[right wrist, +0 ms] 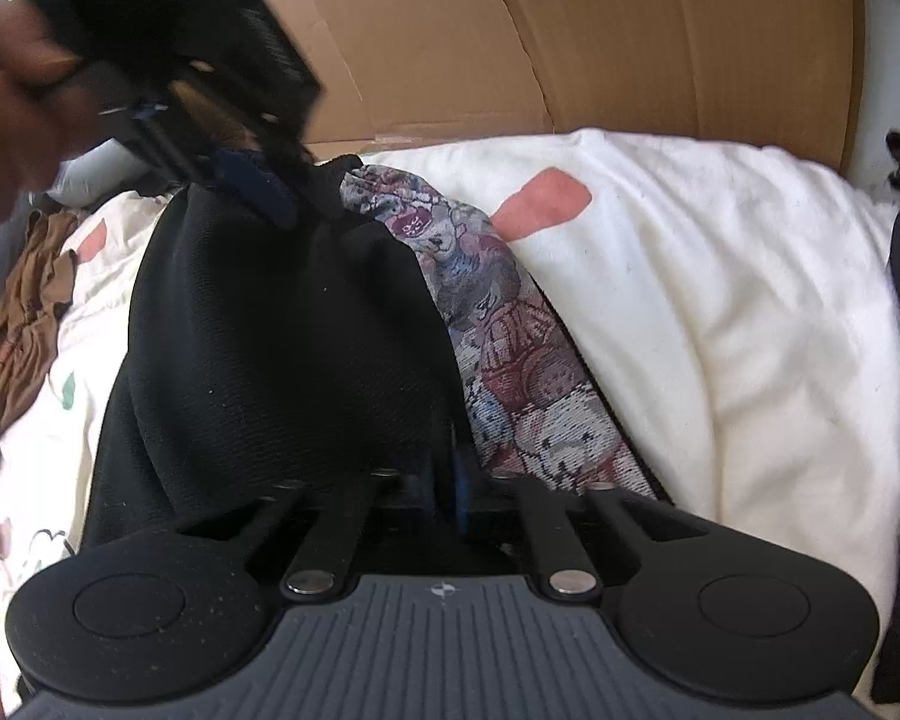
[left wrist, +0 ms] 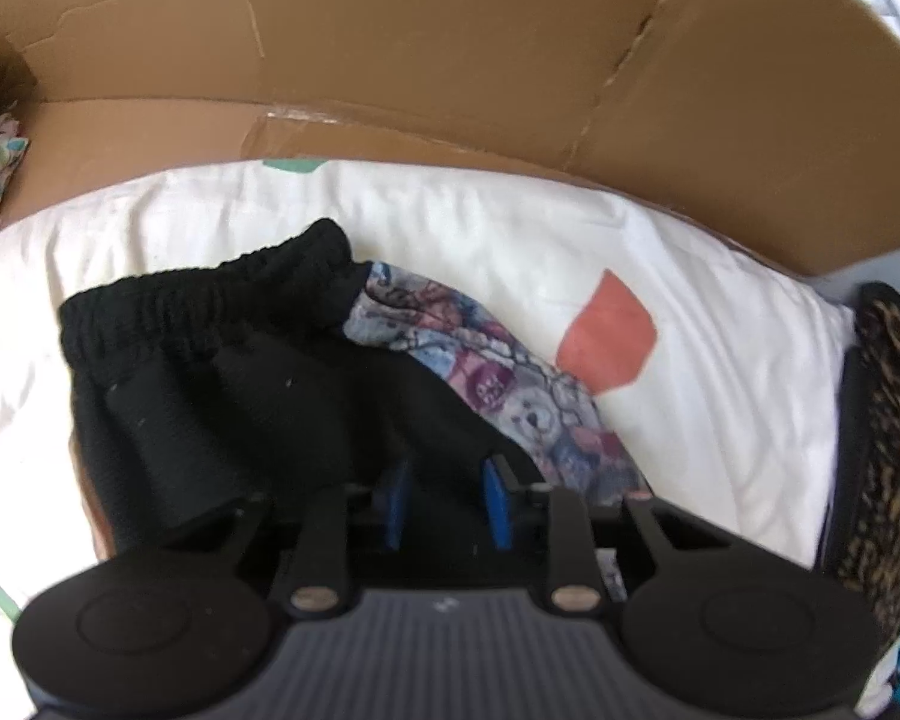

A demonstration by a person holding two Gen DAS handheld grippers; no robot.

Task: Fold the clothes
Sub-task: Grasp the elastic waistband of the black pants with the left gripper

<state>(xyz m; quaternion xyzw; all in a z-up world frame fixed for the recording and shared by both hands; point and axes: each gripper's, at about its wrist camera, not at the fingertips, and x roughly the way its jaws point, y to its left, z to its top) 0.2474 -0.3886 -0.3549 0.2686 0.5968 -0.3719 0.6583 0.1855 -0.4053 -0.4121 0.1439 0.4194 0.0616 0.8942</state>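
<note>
Black shorts [left wrist: 240, 372] with an elastic waistband lie on a white bedsheet [left wrist: 510, 228], over a teddy-bear print garment [left wrist: 510, 396]. My left gripper [left wrist: 447, 498] sits low at the shorts' near edge, its blue pads a little apart with black cloth between them. In the right wrist view, the shorts [right wrist: 270, 324] are lifted into a ridge. My right gripper [right wrist: 450, 480] is shut on the black cloth at its near end. The left gripper [right wrist: 258, 186] pinches the far end of the shorts there, held by a hand [right wrist: 6, 120]. The print garment [right wrist: 510, 360] lies beside it.
A flattened cardboard box [left wrist: 450, 42] stands behind the bed. A leopard-print item [left wrist: 894, 432] lies at the right edge. A brown garment [right wrist: 18, 312] lies crumpled at the left on the sheet.
</note>
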